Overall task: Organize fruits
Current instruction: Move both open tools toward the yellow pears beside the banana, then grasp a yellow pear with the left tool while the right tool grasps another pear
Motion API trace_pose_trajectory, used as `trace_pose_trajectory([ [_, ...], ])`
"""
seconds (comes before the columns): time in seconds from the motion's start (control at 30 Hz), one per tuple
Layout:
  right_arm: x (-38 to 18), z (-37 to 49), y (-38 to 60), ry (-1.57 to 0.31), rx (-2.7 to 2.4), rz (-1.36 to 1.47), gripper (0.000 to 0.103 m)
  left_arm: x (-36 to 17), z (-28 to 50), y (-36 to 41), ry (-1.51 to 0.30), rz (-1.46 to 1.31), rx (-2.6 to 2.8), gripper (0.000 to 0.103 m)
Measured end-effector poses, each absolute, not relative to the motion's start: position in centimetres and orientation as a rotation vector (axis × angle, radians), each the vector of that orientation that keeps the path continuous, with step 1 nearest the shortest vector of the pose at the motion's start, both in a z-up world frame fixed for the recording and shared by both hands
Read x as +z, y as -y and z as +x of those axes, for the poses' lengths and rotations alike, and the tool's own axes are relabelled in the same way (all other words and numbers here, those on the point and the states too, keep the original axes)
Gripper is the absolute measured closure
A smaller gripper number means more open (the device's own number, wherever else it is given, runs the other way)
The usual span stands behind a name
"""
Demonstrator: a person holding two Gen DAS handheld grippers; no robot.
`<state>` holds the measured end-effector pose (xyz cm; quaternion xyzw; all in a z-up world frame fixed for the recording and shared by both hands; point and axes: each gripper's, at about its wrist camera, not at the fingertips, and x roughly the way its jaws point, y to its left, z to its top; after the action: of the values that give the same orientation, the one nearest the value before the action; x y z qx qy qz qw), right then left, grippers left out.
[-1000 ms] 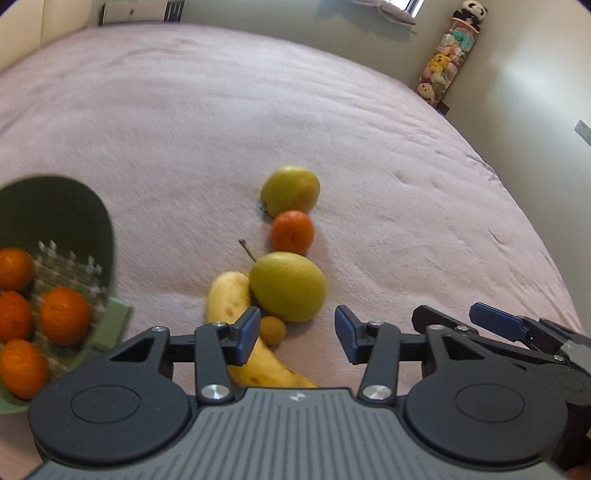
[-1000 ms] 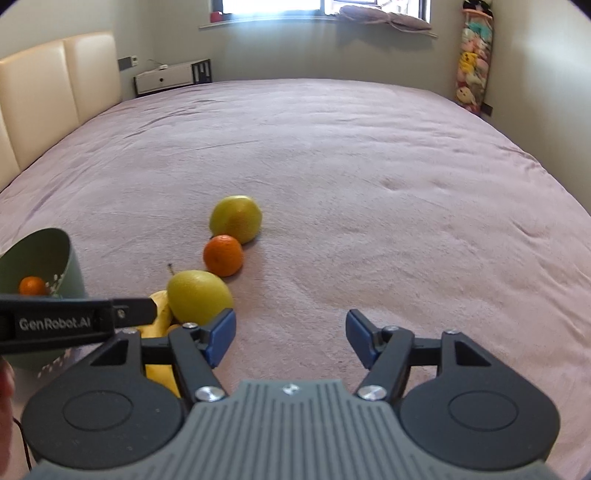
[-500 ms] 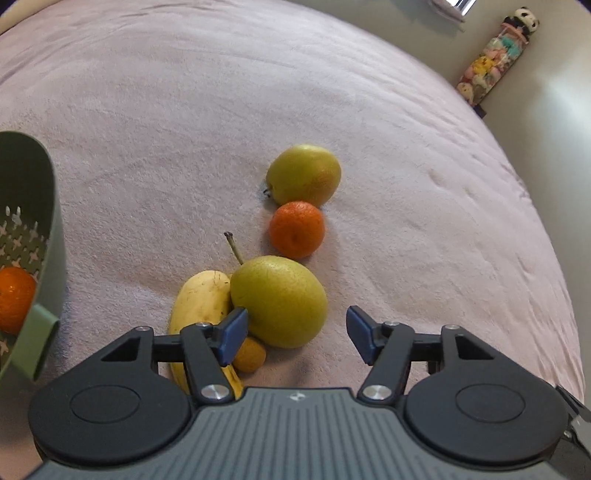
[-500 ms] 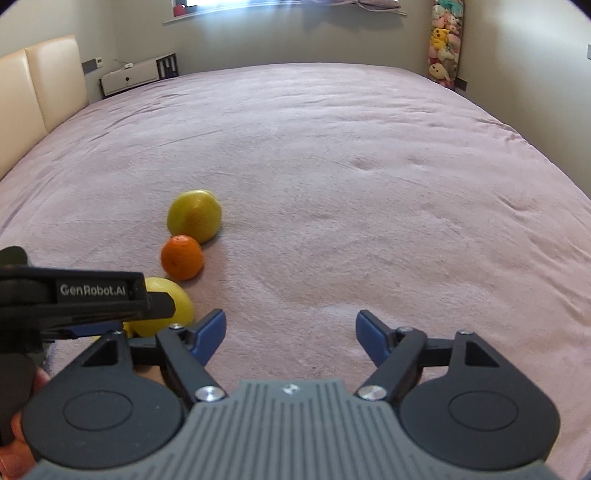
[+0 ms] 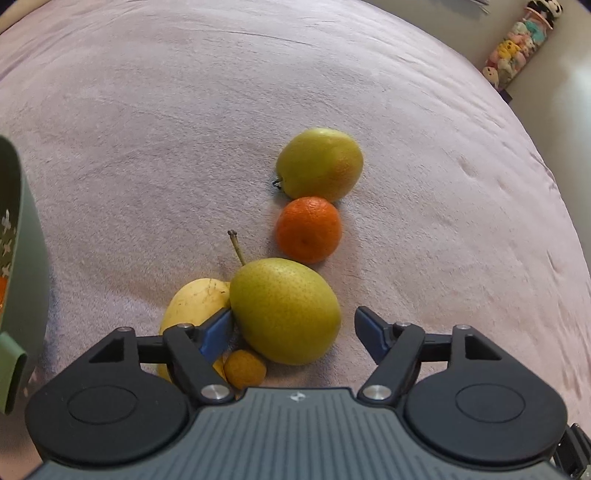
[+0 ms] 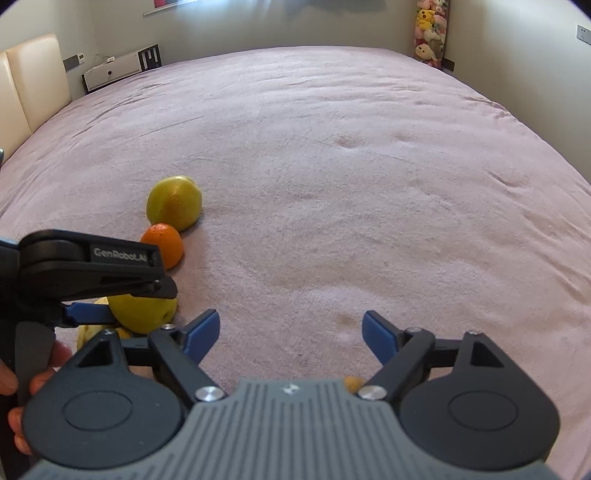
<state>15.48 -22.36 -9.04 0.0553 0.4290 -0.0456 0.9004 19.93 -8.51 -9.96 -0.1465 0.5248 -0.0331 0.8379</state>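
Observation:
In the left wrist view my left gripper is open, its jaws on either side of a yellow-green pear lying on the pink bed cover; the left finger touches or nearly touches it. A banana and a small kumquat lie against the pear. A tangerine and a second pear lie beyond. The green basket is at the left edge. My right gripper is open and empty over bare cover, with the left gripper and the near pear to its left.
The bed cover stretches far ahead and right. A cream headboard is at the left, a white box by the far wall, and a column of plush toys in the far right corner.
My left gripper has moved forward and down so the near pear now sits between its open jaws. The basket has slid to the left edge. The right gripper has shifted right.

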Motion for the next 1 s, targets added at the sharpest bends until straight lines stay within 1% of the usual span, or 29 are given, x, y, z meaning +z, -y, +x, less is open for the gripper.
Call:
trace_pose_trajectory([
  [0.1, -9.0, 15.4, 22.4, -0.887, -0.096, 0.113, 0.021, -10.0, 20.2, 9.0, -1.110, -0.273, -0.069, 0.021],
  [0.13, -9.0, 15.5, 22.4, -0.886, -0.097, 0.114, 0.021, -10.0, 20.2, 9.2, -1.111, -0.261, -0.064, 0.023],
  [0.17, -8.9, 15.4, 22.4, -0.885, -0.097, 0.116, 0.021, -10.0, 20.2, 9.3, -1.109, -0.244, -0.053, 0.028],
  [0.53, -8.7, 15.4, 22.5, -0.879, -0.067, 0.123, 0.022, -9.7, 19.5, 8.7, -1.086, -0.231, -0.103, 0.030],
  [0.7, -8.1, 16.4, 21.9, -0.858, -0.028, 0.123, 0.027, -8.8, 19.0, 8.2, -1.069, -0.229, -0.117, 0.030],
  [1.0, -8.1, 19.3, 20.2, -0.803, 0.075, 0.157, 0.031, -6.2, 19.6, 5.0, -1.005, -0.273, -0.081, 0.030],
])
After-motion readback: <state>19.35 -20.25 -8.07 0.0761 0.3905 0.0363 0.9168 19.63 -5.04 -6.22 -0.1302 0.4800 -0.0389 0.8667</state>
